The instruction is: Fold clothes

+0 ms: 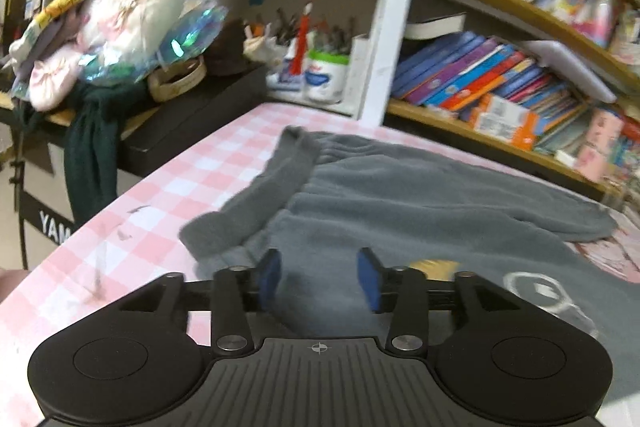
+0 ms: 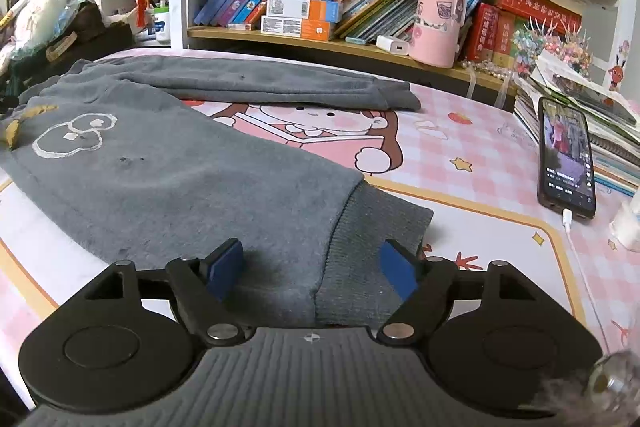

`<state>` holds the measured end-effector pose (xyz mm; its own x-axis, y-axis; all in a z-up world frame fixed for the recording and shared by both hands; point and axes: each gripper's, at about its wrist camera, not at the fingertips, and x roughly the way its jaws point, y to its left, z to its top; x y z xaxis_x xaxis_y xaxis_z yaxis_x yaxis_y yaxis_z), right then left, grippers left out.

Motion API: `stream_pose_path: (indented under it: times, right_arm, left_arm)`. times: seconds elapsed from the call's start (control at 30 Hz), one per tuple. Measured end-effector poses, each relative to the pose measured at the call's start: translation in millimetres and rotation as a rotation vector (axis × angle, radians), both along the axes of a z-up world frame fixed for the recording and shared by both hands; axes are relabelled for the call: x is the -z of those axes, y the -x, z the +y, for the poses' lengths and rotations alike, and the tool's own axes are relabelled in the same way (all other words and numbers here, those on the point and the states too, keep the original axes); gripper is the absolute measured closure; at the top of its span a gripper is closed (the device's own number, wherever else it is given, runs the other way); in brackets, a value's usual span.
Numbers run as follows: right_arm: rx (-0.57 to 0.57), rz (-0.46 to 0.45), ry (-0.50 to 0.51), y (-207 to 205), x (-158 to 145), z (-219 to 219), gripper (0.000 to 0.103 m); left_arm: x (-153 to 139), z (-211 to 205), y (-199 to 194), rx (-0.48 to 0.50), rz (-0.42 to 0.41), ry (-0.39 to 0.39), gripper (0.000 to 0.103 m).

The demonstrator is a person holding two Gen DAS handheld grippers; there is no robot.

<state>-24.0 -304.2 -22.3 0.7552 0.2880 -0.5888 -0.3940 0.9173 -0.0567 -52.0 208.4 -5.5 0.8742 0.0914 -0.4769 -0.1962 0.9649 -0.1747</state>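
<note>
We are hovering both grippers, jaws apart, over the grey fleece trousers [image 2: 168, 163] lying flat on the pink checked table [image 1: 168, 183]: left gripper [image 1: 319, 279] near the waistband at twelve o'clock, right gripper [image 2: 312, 269] straddling the ribbed cuff [image 2: 372, 247]. Next, we judge, both are closing to lift this leg.

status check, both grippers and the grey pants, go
Left gripper open, over the waist end of the grey pants. Right gripper open, straddling a ribbed leg cuff. Pants spread flat, unfolded. Phone lies off to the side.
</note>
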Motion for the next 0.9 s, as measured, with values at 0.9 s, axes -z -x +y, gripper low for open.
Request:
stream_pose_path:
  times: [0.9]
  right_arm:
    - [-0.089,-0.032,-0.006,12.4,-4.6,25.4,0.017]
  left_arm:
    - [9.3,-39.6,41.2,0.026,-0.022,-0.025,0.014]
